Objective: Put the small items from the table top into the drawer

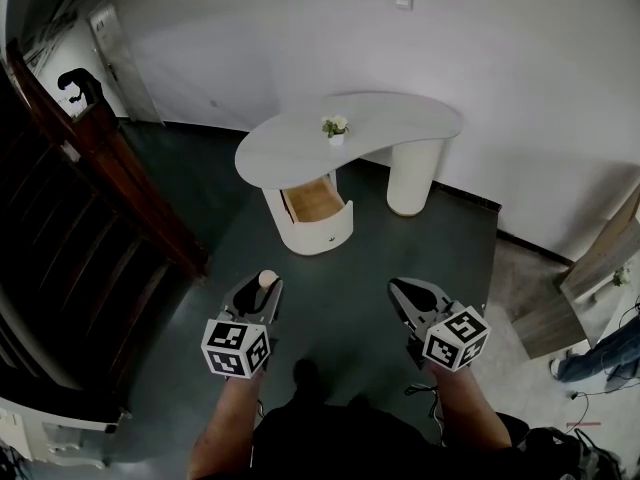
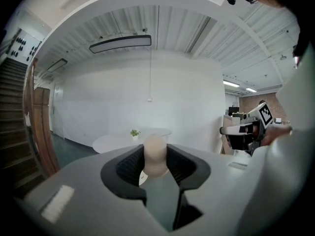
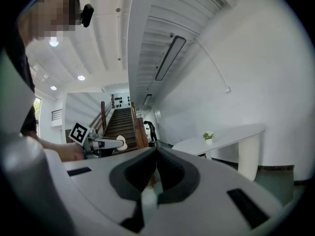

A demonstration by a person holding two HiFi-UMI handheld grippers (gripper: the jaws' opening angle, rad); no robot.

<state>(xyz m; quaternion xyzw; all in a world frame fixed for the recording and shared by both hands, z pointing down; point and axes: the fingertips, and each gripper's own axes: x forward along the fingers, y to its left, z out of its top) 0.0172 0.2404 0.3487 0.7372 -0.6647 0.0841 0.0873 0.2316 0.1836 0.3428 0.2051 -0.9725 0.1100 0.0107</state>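
Note:
A white curved table stands by the far wall with a small potted plant on top. Below it a drawer is pulled open, its wooden inside showing. I stand well back from the table. My left gripper is shut on a small beige egg-shaped item; in the left gripper view that item sits between the dark pads. My right gripper is shut with nothing in it; in the right gripper view its jaws meet at the tips.
A dark wooden staircase runs along the left. Wooden panels lean at the right edge. Dark green floor lies between me and the table. The table's thick round leg stands right of the drawer.

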